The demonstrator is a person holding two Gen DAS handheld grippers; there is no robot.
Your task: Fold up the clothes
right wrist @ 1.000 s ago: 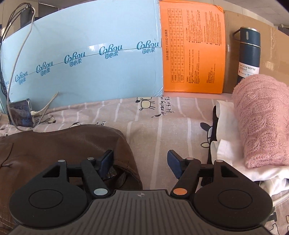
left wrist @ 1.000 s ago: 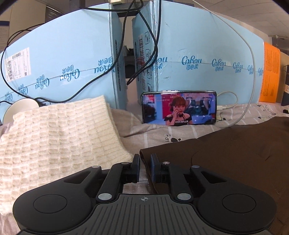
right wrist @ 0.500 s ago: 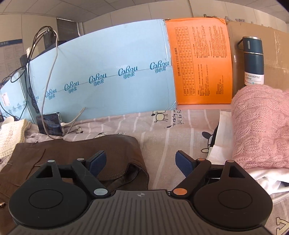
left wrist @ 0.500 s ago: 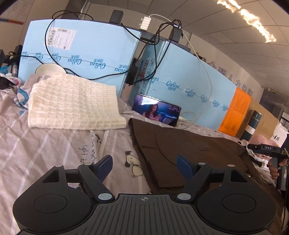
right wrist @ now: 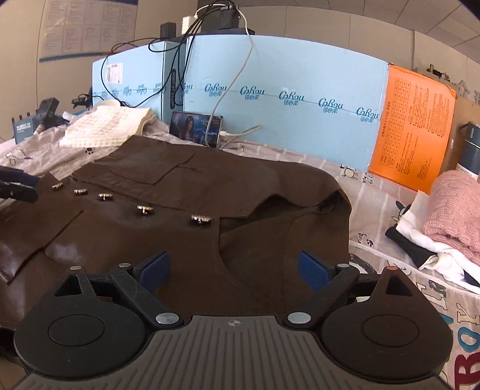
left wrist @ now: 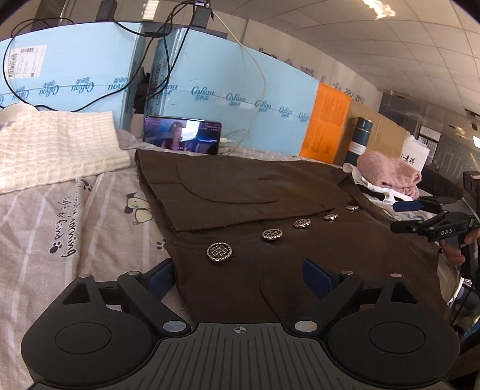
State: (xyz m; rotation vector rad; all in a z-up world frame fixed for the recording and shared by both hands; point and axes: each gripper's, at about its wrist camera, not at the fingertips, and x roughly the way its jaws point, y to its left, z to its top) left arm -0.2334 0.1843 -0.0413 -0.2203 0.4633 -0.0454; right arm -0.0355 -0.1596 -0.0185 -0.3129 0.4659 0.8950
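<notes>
place: an office room used for folding clothes | ceiling: square tiles with a long lamp (left wrist: 378, 9) | wall: paper charts (right wrist: 87, 24) | work spot: a bed sheet (left wrist: 39, 222) with cartoon dogs | back: big blue boxes (right wrist: 285, 99) with cables (left wrist: 90, 99) and a phone (left wrist: 182, 138)

Left wrist view low over the bed, facing the blue boxes (left wrist: 240, 87) at 12 o'clock, right wrist view likewise, both close above the brown garment (left wrist: 270, 204), sharing its buttons (right wrist: 144, 209) and the phone (right wrist: 196, 127), right gripper (left wrist: 403, 216) at 3 o'clock.
</notes>
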